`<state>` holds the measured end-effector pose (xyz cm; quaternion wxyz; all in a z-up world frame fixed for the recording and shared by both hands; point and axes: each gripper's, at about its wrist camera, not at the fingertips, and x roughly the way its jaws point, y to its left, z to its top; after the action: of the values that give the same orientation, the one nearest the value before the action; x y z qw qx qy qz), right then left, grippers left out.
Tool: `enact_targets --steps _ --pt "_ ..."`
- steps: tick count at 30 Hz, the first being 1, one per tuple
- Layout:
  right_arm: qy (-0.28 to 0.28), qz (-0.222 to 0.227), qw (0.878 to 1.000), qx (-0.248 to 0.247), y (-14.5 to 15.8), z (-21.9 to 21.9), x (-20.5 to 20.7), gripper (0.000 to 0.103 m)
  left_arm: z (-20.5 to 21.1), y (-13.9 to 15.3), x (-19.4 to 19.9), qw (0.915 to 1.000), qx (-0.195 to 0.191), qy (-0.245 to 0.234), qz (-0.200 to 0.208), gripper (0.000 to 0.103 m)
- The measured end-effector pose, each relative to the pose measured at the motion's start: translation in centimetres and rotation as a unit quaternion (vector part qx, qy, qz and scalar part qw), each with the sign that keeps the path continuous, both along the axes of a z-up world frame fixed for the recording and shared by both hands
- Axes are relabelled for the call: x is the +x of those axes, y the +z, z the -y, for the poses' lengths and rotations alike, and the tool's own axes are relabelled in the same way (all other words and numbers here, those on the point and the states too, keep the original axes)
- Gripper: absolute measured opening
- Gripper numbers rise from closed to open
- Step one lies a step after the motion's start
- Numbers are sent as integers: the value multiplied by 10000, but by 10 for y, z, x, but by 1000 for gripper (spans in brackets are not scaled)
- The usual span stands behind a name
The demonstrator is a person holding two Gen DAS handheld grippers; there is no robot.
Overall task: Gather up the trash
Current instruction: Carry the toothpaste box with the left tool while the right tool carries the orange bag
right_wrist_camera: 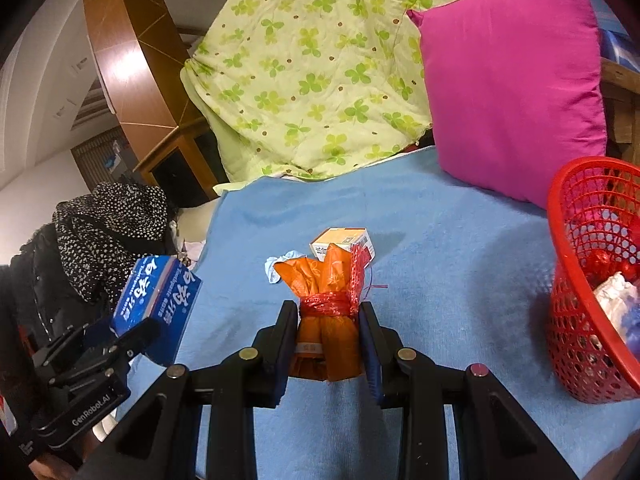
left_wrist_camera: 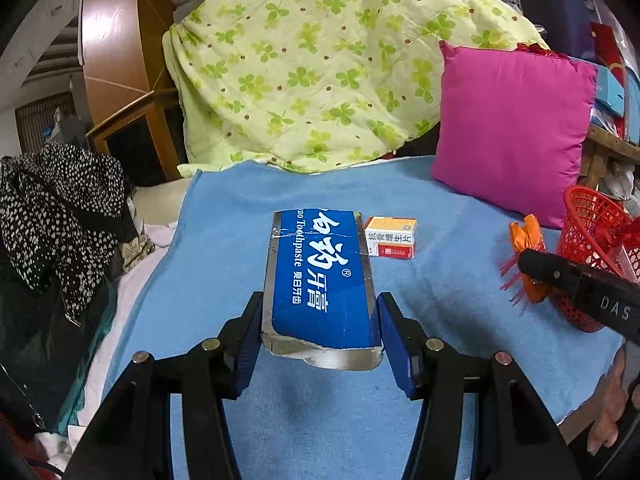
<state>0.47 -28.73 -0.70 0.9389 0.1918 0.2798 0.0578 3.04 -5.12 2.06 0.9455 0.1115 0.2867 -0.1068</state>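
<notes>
Jaws of the left gripper [left_wrist_camera: 319, 334] clamp a blue toothpaste box [left_wrist_camera: 320, 280] at frame centre, while the right gripper [right_wrist_camera: 329, 344] pinches an orange wrapper bundle [right_wrist_camera: 326, 312] left of the red basket [right_wrist_camera: 560, 280].

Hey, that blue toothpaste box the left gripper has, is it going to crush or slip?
The toothpaste box probably crushes easily: its near end looks torn and dented, and a crease crosses its top. It is likely empty and light. The left gripper clamps its glossy sides, so it may slip if the squeeze loosens.
</notes>
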Motion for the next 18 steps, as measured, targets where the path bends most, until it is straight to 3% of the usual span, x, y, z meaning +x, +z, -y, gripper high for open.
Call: enact_targets --steps 18 --pt "-141 344 9993 3 9 13 -27 33 18 14 -10 9997 114 -147 178 57"
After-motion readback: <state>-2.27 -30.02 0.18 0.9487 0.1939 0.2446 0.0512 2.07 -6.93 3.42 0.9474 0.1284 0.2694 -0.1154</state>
